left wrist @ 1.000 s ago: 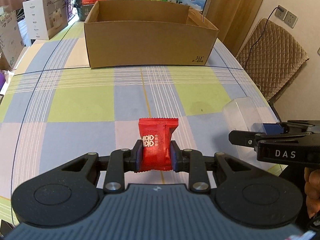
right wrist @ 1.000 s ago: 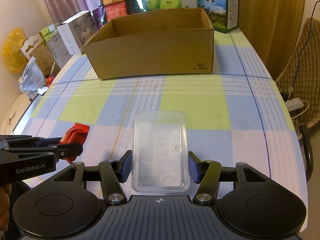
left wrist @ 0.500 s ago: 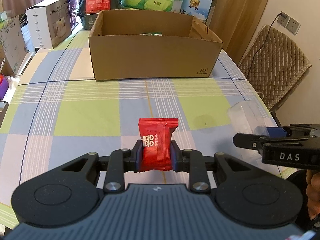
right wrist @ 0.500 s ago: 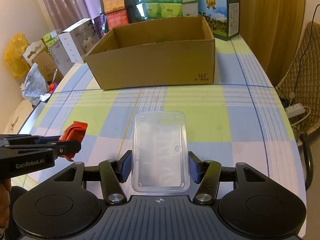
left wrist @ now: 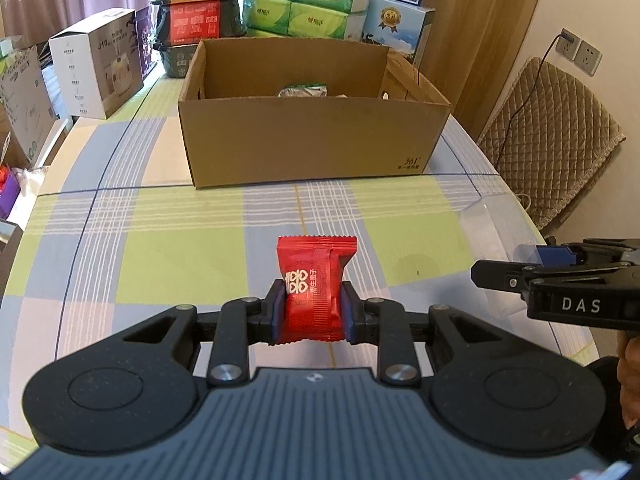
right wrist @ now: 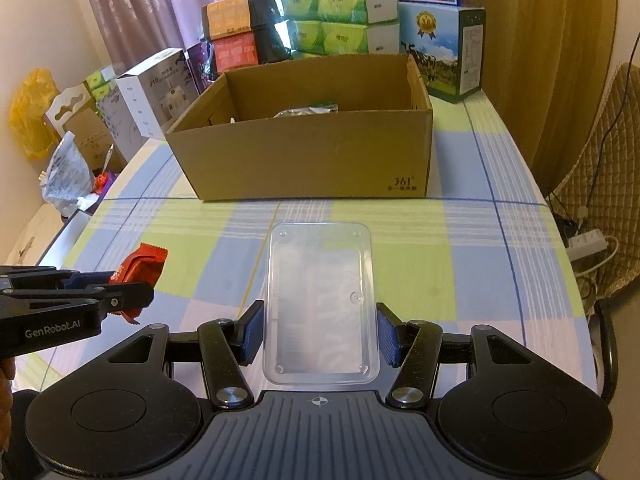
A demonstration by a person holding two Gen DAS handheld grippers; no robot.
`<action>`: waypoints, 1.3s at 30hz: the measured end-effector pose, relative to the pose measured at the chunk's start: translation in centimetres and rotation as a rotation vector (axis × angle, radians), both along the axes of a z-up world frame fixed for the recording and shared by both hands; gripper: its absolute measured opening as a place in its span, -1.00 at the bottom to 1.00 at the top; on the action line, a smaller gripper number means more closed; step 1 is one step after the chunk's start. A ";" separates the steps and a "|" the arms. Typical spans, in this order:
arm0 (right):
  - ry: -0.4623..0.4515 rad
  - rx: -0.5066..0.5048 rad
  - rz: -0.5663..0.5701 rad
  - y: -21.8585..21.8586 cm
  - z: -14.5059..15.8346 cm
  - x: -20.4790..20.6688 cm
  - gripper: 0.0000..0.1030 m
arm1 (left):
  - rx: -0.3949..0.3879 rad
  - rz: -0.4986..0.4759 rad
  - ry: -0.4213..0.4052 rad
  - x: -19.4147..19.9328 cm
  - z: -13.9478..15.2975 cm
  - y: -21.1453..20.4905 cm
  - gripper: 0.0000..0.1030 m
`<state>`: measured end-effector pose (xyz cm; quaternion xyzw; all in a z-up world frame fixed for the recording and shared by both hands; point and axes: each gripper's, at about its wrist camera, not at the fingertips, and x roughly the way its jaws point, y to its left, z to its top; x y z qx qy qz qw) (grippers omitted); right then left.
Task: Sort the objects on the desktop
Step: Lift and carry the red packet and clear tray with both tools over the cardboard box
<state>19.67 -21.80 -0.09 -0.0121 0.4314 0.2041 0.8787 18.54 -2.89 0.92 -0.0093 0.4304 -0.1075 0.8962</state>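
Checked cloth covers the counter (left wrist: pixel 160 248); at 12 o'clock sits the cardboard box (left wrist: pixel 312 144). Right tool (right wrist: pixel 320 338) clamps a clear plastic lid (right wrist: pixel 320 304), stiff, slick, light, by its long edges. Left tool (left wrist: pixel 313 313) pinches a red candy packet (left wrist: pixel 314 284), soft, crinkly, mid-body.

The setting is a home room: checked tablecloth (left wrist: pixel 160 264), curtains (right wrist: pixel 160 8), quilted chair (left wrist: pixel 552 128), and stacked tissue packs (left wrist: pixel 304 4) at the far end.

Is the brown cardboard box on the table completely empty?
No, a crumpled silver-green packet lies inside the brown cardboard box.
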 end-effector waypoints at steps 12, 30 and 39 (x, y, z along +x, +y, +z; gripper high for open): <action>-0.029 -0.014 0.019 0.7 1.2 2.7 0.04 | 0.012 -0.015 -0.013 2.2 0.8 0.1 -0.55; -0.072 -0.038 0.036 1.1 3.2 7.8 0.04 | 0.004 -0.044 -0.019 7.6 2.2 0.4 -0.55; -0.081 -0.041 0.031 1.1 4.7 11.3 0.04 | 0.040 -0.055 -0.023 11.5 3.0 0.8 -0.55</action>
